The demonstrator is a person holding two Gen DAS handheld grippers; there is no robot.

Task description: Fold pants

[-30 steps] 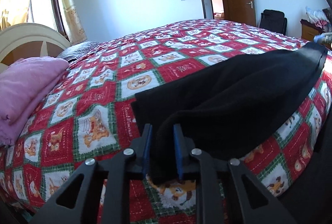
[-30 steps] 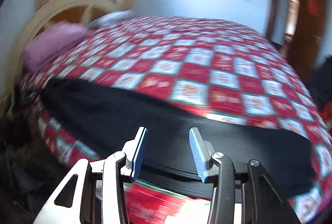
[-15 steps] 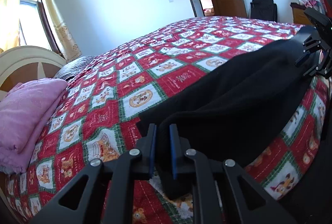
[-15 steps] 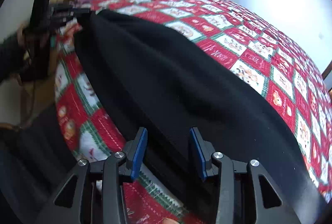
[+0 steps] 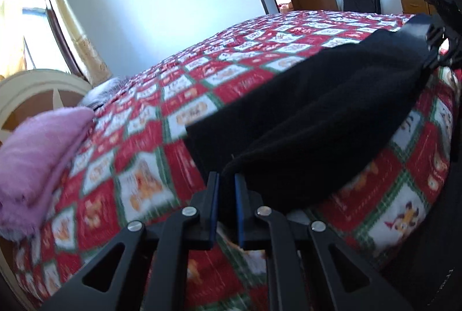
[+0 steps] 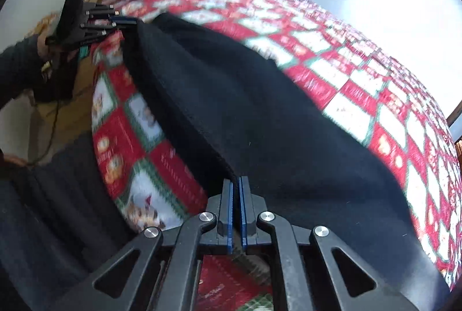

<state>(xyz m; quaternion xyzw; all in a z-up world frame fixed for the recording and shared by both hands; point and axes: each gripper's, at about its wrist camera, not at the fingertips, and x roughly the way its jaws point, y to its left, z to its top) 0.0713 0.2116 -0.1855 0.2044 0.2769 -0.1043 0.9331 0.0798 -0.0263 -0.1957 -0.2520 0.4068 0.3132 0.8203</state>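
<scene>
Now your left gripper (image 5: 226, 187) and right gripper (image 6: 236, 189) are each clamped on an end of the black pants (image 6: 260, 114), which lie along the bed (image 5: 260, 74) edge; they look soft, limp and thick, so keep hold at the corners.

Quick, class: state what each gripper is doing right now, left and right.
Left gripper: shut on the near edge of the black pants.
Right gripper: shut on the pants' other end.
</scene>
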